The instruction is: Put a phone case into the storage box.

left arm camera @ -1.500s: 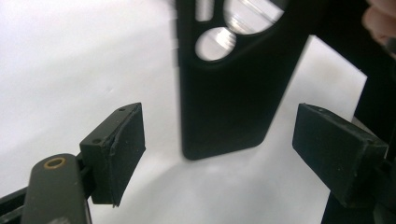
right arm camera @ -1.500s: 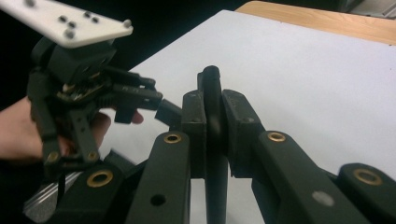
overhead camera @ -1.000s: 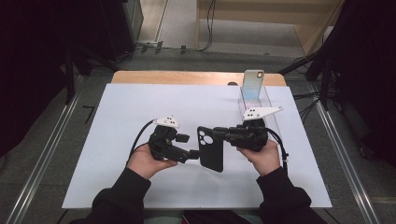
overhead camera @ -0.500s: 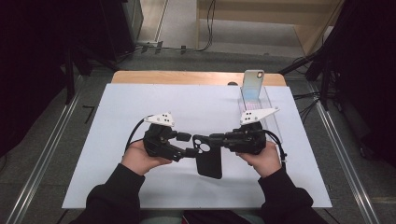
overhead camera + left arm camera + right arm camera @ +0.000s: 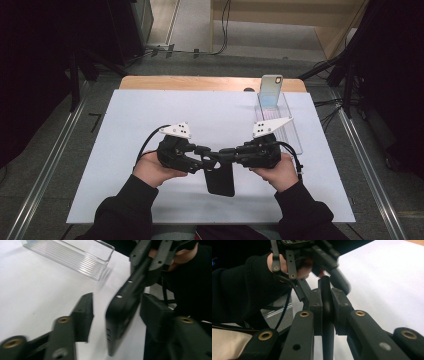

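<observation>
A black phone case (image 5: 220, 181) hangs over the white mat between my two grippers. My right gripper (image 5: 226, 153) comes in from the right and is shut on its upper edge. In the right gripper view both pads press the thin case (image 5: 326, 290). My left gripper (image 5: 209, 159) faces it from the left. Its jaws have just been closing, with the case (image 5: 122, 307) between them. A gap remains at one pad (image 5: 83, 312), so the left gripper (image 5: 117, 315) stands open around the case.
A clear plastic tray (image 5: 287, 131) lies at the back right of the white mat (image 5: 150, 115), with a phone (image 5: 270, 89) propped upright at its far end. The tray (image 5: 72, 257) lies beyond the left jaws. The wooden table edge (image 5: 200, 82) runs behind the mat.
The left jaws have narrowed around the case. The case has come a little lower and nearer the person. Both hands have stayed almost in place.
</observation>
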{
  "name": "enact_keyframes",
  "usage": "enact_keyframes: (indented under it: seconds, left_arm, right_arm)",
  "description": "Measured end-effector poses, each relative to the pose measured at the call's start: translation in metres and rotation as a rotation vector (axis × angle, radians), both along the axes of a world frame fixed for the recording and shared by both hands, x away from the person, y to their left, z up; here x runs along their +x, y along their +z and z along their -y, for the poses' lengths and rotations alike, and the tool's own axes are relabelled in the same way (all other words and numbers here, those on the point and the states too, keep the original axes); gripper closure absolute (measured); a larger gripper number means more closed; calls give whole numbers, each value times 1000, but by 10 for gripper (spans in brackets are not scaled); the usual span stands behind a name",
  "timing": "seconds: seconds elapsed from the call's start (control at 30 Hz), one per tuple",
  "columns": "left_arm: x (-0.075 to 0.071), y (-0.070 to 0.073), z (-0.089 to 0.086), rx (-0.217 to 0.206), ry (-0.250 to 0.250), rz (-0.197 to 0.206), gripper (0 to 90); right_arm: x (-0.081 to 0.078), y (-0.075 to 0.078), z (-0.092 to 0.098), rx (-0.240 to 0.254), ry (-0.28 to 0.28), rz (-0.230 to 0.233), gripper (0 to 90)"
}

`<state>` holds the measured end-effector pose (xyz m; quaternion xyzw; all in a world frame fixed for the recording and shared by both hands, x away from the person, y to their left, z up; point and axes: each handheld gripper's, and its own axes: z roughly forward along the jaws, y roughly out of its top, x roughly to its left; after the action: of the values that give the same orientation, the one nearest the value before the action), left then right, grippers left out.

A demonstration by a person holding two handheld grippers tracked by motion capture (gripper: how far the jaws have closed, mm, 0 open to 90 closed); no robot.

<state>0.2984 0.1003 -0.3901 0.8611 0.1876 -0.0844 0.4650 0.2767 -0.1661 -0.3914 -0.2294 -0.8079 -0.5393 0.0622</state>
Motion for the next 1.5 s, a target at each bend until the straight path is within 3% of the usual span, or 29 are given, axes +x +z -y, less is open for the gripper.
enact_keyframes:
  seconds: [0.03,0.17,0.27,0.4,0.57,0.7,0.93,1.07,1.2,1.3,1.4,1.5]
  left_arm:
    - [0,0,0,-10,-9,7,548]
    - [0,0,-1,-39,-46,-4,653]
    - [0,2,-3,-45,-81,-20,708]
    - [1,3,-5,-70,-117,-57,760]
    - [2,4,-5,-52,-112,-74,766]
    - [0,6,-6,-7,-84,-56,766]
    - [5,7,-12,23,22,-74,764]
    - [6,8,-13,55,100,-80,763]
    - [8,10,-14,65,174,-92,763]
    - [10,11,-18,57,223,-103,763]
    - [10,12,-20,54,281,-96,763]
    - [8,14,-21,65,316,-62,762]
  right_arm:
    - [0,0,0,0,1,-1,778]
    - [3,-1,5,39,17,-26,777]
    - [5,-2,8,77,35,-41,775]
    - [4,1,9,82,58,-32,761]
    - [5,1,8,67,40,-37,718]
    - [4,0,5,57,41,-19,558]
    - [3,1,5,23,-56,75,294]
    - [5,-2,5,-23,-100,64,233]
    - [7,-5,5,-32,-175,48,147]
    - [7,-8,3,-41,-223,60,0]
    - [6,-12,0,-61,-258,71,0]
    - [6,-16,-4,-79,-268,47,0]
